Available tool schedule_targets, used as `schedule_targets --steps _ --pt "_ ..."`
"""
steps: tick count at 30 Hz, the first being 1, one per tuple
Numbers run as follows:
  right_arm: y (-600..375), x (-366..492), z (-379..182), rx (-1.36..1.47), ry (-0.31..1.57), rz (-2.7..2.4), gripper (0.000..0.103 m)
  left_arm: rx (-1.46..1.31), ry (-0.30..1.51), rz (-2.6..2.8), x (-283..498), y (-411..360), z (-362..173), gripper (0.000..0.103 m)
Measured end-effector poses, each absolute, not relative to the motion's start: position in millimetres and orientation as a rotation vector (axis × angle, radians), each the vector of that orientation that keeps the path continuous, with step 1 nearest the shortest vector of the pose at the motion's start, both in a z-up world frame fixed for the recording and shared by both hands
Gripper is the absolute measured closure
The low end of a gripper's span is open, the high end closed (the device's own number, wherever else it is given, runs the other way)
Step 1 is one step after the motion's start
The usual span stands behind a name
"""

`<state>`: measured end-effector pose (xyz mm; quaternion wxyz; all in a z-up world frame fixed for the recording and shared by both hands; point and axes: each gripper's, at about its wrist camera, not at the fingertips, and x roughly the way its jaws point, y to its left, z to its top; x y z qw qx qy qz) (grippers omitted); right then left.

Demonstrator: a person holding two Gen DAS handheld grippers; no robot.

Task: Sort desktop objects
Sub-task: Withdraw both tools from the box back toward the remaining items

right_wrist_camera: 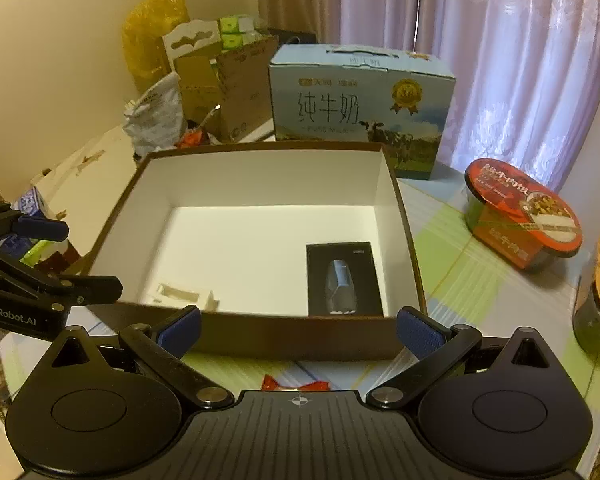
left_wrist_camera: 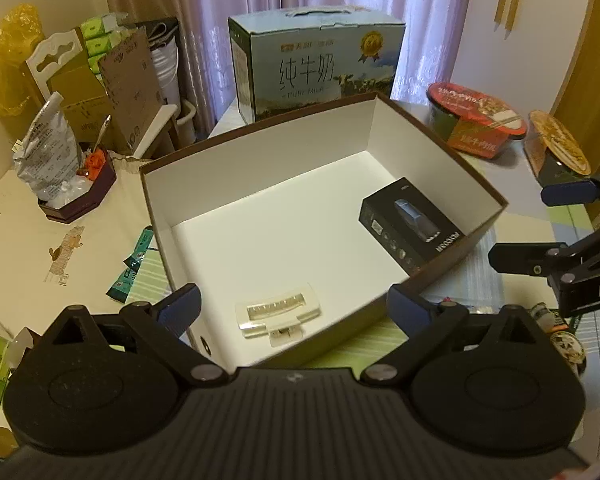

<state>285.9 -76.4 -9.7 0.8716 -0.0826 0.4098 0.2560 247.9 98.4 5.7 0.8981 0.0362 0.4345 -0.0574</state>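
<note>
A brown box with a white inside (left_wrist_camera: 260,184) (right_wrist_camera: 260,178) stands in the middle of the table. In it lie a black product package (left_wrist_camera: 412,224) (right_wrist_camera: 342,278) at the right and a clear plastic blister pack (left_wrist_camera: 280,314) (right_wrist_camera: 180,294) near the front wall. My left gripper (left_wrist_camera: 294,300) hovers over the box's front edge, open, with nothing between its fingers. My right gripper (right_wrist_camera: 298,330) hangs just before the box's near wall, open and empty. A red wrapped sweet (right_wrist_camera: 294,384) lies on the table under it.
A milk carton box (left_wrist_camera: 316,64) (right_wrist_camera: 360,104) stands behind the brown box. Two instant-food bowls (left_wrist_camera: 476,120) (right_wrist_camera: 524,216) sit at the right. A dark tray with a foil bag (left_wrist_camera: 76,196) and green sachets (left_wrist_camera: 134,268) lie at the left. Cardboard boxes crowd the back left.
</note>
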Motion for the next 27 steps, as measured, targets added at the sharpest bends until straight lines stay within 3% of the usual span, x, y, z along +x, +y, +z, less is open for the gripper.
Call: schedule_targets --steps 15,27 --pt "-101.0 210.9 7.6 -0.116 0.797 0.549 0.002 0.075 0.839 -0.132 178.3 90.1 26.6 0.005" --pt "-130.6 144.5 -10.9 -0.104 0.817 0.491 0.002 0.114 0.879 -0.211 135.6 70.6 1.8 0.005"
